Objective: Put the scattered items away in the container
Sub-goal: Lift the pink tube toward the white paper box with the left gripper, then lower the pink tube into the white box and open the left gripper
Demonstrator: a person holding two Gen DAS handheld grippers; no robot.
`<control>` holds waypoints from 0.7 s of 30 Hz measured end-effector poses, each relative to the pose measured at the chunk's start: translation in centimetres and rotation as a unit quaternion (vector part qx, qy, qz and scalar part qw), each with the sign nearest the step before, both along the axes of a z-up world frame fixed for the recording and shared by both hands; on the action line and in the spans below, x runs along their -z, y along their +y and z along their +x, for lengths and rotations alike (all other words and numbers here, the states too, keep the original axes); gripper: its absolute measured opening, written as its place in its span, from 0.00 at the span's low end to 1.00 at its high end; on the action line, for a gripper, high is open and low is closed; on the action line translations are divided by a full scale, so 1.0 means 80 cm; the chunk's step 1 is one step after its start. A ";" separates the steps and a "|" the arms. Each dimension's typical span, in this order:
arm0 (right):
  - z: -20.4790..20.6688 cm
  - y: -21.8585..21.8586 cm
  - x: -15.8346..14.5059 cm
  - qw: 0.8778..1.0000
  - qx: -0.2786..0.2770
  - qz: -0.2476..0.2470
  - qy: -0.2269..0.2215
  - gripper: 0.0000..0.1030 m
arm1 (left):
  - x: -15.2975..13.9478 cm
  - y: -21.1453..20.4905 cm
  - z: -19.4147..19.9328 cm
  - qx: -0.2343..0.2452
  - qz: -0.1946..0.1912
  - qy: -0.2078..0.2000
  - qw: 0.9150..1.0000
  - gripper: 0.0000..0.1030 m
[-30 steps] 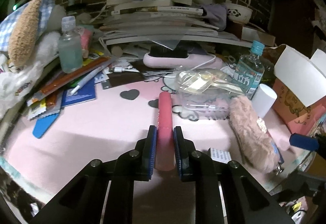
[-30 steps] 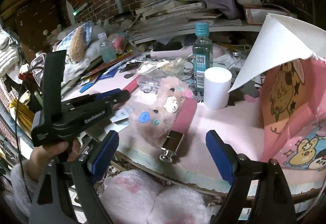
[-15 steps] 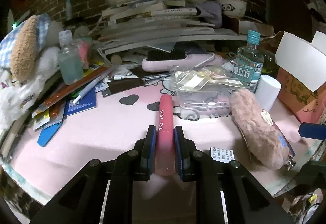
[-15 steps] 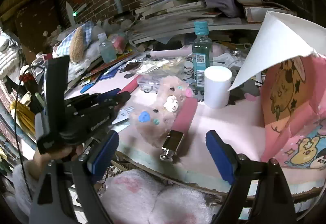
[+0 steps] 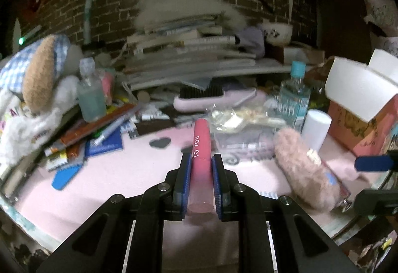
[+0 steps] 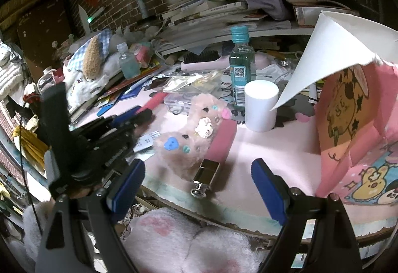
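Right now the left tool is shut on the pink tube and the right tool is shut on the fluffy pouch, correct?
Not quite. The left tool is shut on the pink tube, but the right tool stands open and empty, short of the fluffy pouch on the table, as the right wrist view shows.

Pink tube (image 5: 201,148) with white lettering, between blue-padded black left gripper (image 5: 201,179). Pale pink desk mat (image 5: 104,173) with black heart prints. Teal-capped bottle (image 6: 240,69) of green liquid beside white cylinder (image 6: 260,105). Beige-pink fluffy pouch (image 6: 189,138) with blue heart button. Pink cartoon-printed box (image 6: 353,123) at right edge.
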State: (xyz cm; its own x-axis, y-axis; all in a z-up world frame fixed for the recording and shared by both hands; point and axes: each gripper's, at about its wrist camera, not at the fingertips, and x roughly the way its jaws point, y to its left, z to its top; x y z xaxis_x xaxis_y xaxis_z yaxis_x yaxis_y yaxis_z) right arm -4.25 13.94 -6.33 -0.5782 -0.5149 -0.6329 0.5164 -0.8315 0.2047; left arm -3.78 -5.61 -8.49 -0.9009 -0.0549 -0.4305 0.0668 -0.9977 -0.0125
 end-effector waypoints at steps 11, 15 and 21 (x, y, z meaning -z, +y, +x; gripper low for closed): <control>-0.007 0.002 0.006 1.000 0.017 0.011 0.005 0.83 | -0.087 0.030 -0.010 0.101 0.038 0.032 0.994 0.11; -0.007 0.008 0.011 1.000 0.019 0.010 0.001 0.83 | -0.133 0.073 -0.046 0.202 0.065 0.021 0.977 0.11; -0.009 0.022 0.017 1.000 0.027 0.006 -0.006 0.83 | -0.179 0.158 -0.113 0.338 0.074 -0.056 0.937 0.11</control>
State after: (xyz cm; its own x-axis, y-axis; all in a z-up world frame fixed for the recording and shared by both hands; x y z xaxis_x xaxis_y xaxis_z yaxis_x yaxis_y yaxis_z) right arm -4.96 15.72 -7.71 -0.5975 -0.4754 -0.6458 0.4674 -0.8609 0.2012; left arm -12.79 7.05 5.80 -0.6578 0.5790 -0.4818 -0.5702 -0.8007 -0.1837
